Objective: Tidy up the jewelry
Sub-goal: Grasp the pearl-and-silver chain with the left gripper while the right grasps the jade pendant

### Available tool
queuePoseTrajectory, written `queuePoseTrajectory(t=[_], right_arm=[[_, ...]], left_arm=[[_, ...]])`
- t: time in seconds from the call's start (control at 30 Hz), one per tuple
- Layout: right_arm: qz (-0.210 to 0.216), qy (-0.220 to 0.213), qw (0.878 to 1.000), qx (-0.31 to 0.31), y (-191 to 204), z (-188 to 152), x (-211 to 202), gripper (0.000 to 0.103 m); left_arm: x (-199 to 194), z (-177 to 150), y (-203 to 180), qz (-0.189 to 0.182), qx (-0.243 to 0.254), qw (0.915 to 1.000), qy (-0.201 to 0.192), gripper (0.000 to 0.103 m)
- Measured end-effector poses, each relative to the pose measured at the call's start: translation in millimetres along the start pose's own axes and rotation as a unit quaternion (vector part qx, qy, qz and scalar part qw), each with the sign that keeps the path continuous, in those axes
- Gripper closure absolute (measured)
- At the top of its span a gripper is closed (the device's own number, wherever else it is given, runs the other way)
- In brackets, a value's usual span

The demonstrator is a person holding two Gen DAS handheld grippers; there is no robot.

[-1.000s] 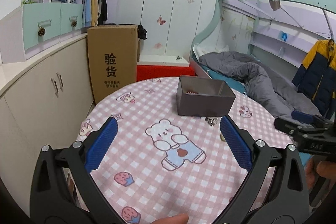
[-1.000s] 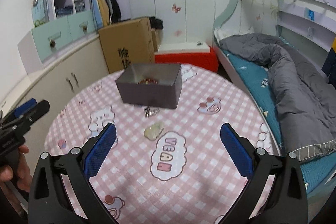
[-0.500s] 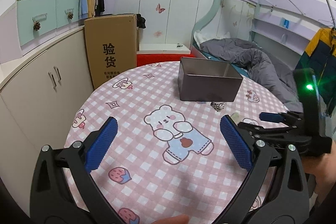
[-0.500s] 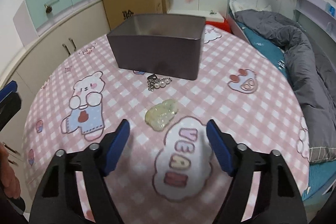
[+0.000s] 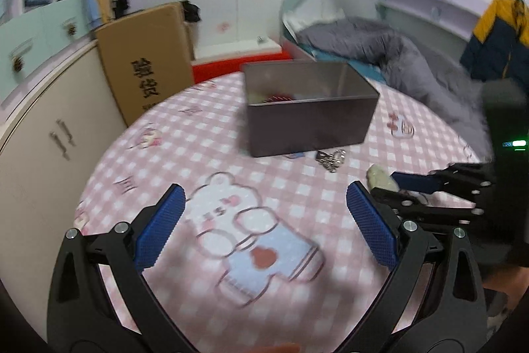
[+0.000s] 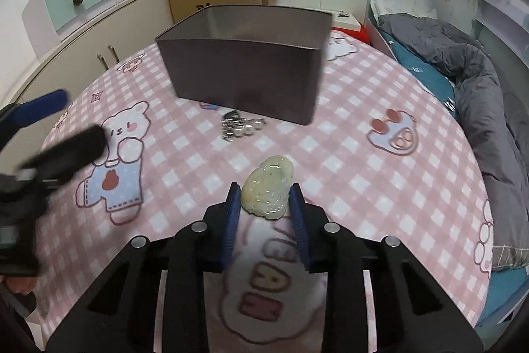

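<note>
Above pink "VEAN" lettering (image 6: 263, 283), right gripper (image 6: 266, 204) pinches jade pendant (image 6: 268, 191); left gripper (image 5: 264, 219) gapes wide.

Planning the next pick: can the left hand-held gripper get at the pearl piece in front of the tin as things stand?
Probably yes. The left hand-held gripper is wide open and empty; bare tablecloth lies between it and the pearl piece. The right hand-held gripper, around the pale stone, sits off to one side.
</note>
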State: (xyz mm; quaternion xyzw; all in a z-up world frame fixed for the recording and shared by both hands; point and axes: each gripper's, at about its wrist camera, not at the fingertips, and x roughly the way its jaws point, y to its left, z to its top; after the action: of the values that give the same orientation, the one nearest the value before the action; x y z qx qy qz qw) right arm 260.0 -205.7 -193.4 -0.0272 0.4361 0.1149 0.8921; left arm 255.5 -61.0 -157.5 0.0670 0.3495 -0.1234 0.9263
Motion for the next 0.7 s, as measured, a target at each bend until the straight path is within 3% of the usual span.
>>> queuePoseTrajectory(t=[0.33, 0.53, 0.63, 0.7], right_arm=[[0.006, -0.005, 1.0, 0.009, -22.8, -4.5, -8.1, 0.075], [0.007, -0.007, 1.0, 0.018, -32.1, -6.6, -11.9, 0.075], [0.009, -0.007, 1.0, 0.022, -35.1, -7.0, -13.2, 0.075], [0.01, -0.007, 1.0, 0.022, -35.1, -6.7, -13.4, 0.075]], left_arm=[[62.7, 16.8, -31.3, -0.003, 0.021, 0.9981, 0.058, 0.008], [85.4, 20.9, -39.1, -0.026, 0.014, 0.9954, 0.091, 0.028], [88.3, 27.0, -42.3, -0.046, 0.011, 0.995, 0.088, 0.053], [87.4, 28.5, -42.3, -0.063, 0.008, 0.9944, 0.085, 0.078]])
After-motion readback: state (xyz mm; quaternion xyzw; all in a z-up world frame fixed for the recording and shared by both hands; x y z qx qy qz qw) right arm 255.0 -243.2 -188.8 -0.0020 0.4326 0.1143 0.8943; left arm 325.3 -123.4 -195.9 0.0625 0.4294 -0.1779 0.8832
